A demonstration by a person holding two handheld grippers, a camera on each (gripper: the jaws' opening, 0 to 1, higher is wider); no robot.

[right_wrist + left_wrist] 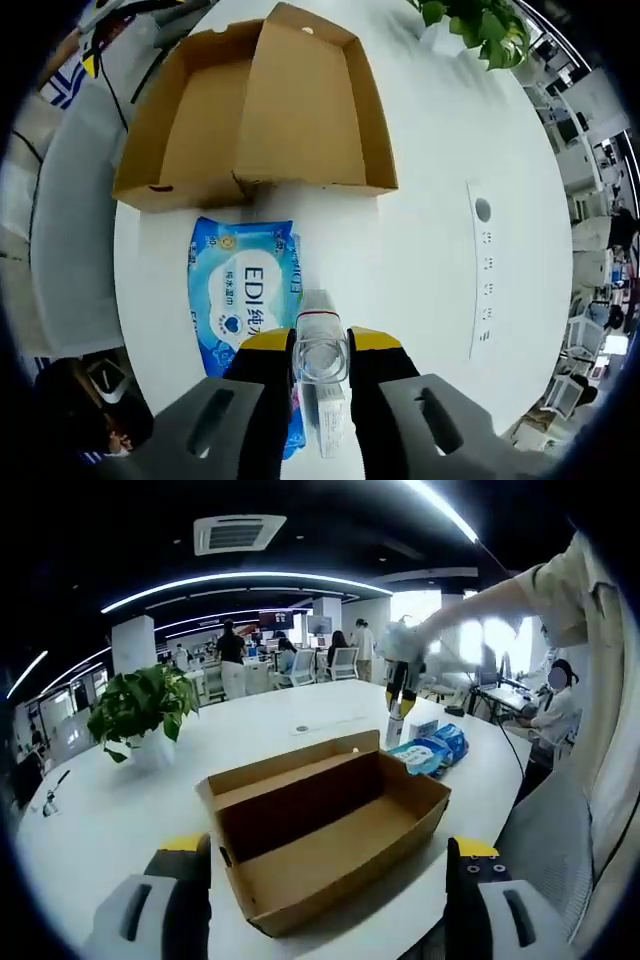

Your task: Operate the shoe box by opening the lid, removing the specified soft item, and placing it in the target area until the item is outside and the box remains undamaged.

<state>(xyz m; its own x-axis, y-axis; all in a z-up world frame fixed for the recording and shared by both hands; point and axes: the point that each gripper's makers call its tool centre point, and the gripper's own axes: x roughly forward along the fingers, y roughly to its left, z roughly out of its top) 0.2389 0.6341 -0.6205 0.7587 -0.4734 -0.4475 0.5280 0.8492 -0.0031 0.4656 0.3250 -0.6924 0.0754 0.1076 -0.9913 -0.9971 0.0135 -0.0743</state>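
**A:** Left gripper view first. What sits nearest?

**B:** My left tool [325,880], jaws spread wide, nothing between them. Just beyond, the shoe box [330,830] lies open on the white bench [100,810]. I see bare cardboard inside, no contents. A potted plant [140,710] stands further back. The blue wipes pack [432,750] lies on the bench just past the box's far corner.

**A:** Right gripper view?

**B:** Nearest is my right tool [320,365], jaws closed narrow onto a small clear bottle [322,350], looking down at the bench. The wipes pack lies flat beside it, just short of the box, outside the cardboard.

**A:** Progress?

**B:** I judge the lid open and the soft item out. What remains: confirming that spot is the target area. No damage visible on the box.
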